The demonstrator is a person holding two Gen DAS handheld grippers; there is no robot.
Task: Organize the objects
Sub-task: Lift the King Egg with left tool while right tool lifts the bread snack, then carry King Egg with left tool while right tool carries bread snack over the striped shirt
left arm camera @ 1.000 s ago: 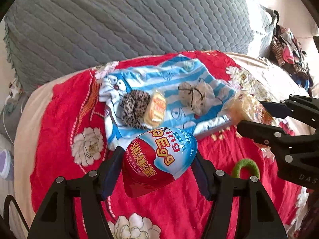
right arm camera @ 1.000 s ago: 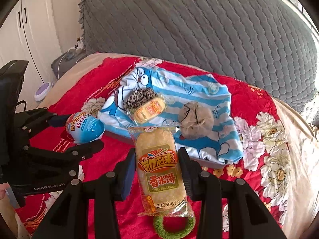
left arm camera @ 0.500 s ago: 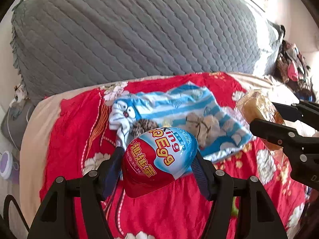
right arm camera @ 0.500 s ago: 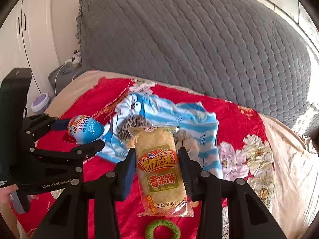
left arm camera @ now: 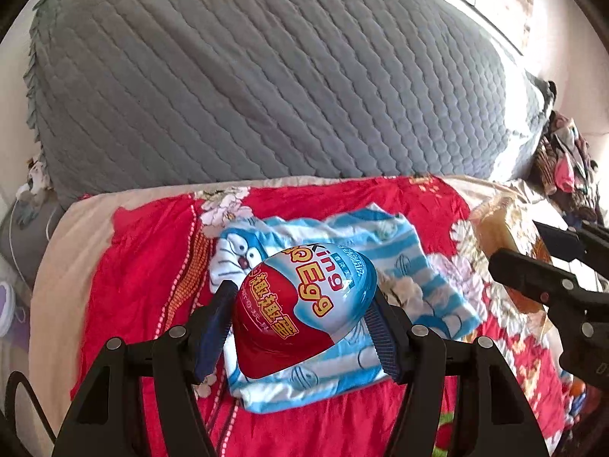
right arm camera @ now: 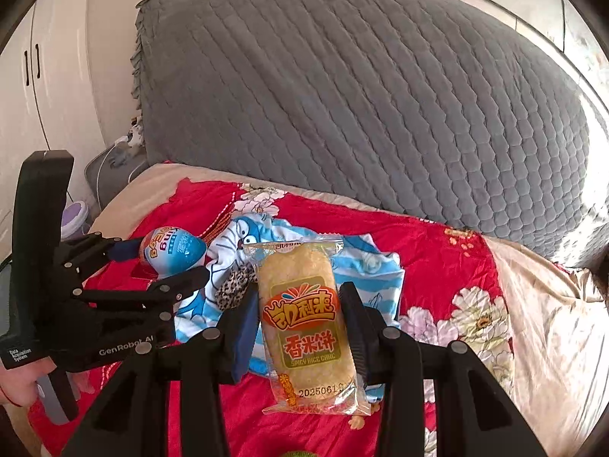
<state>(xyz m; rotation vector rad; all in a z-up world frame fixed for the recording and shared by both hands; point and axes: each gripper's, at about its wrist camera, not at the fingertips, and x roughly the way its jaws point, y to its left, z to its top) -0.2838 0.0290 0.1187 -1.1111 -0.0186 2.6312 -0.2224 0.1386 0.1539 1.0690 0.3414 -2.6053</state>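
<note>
My left gripper (left arm camera: 300, 323) is shut on a red-and-blue plastic toy egg (left arm camera: 304, 304) and holds it in the air above the bed. That egg (right arm camera: 171, 251) and left gripper (right arm camera: 152, 266) also show at the left of the right wrist view. My right gripper (right arm camera: 300, 331) is shut on a wrapped rice cake packet (right arm camera: 308, 327), also lifted; the same packet (left arm camera: 502, 236) shows at the right of the left wrist view. Below lies a blue-and-white striped cartoon cloth (left arm camera: 399, 251) with a leopard-print scrunchie (right arm camera: 232, 285) on it, partly hidden.
A red floral bedspread (right arm camera: 437, 259) covers the bed. A large grey quilted headboard cover (left arm camera: 266, 83) rises behind. A green ring (right arm camera: 293, 453) peeks at the bottom edge. A hand (right arm camera: 19, 381) grips the left tool. White cupboards (right arm camera: 23, 76) stand left; clothes (left arm camera: 567, 160) pile at right.
Both grippers have risen with their loads and pulled back from the bed. The cloth and the things on it look smaller and lower, and the held items hide more of them.
</note>
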